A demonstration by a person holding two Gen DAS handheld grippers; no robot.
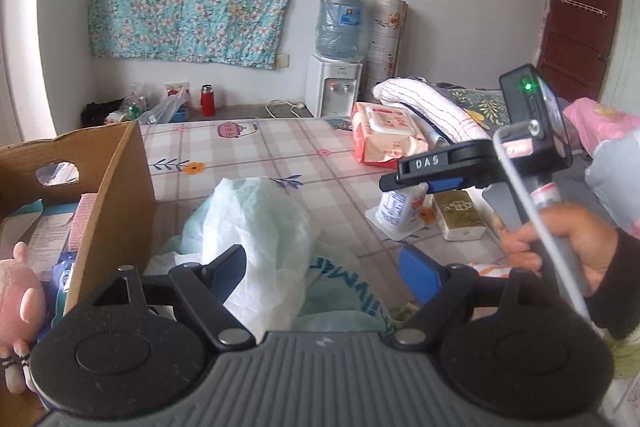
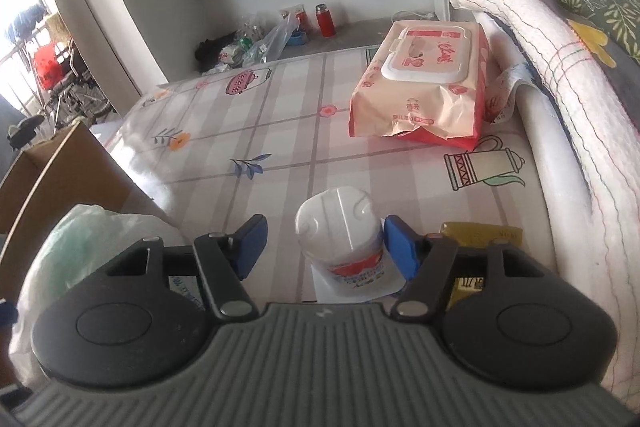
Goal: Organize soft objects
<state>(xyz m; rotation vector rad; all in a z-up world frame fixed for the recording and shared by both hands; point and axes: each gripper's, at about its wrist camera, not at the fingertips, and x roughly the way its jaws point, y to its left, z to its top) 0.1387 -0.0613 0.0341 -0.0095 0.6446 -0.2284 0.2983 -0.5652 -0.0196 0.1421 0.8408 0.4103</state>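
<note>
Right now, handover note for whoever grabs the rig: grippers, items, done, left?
Left gripper: open, around the white plastic bag, not closed on it.
Right gripper: open, straddling the small white cup, not gripping it.
Cardboard box at left already holds packets; pink plush toy sits at its near side.
Still on the tablecloth: bag, cup, wet wipes pack, gold packet.
Left to do: box the remaining soft items.
</note>
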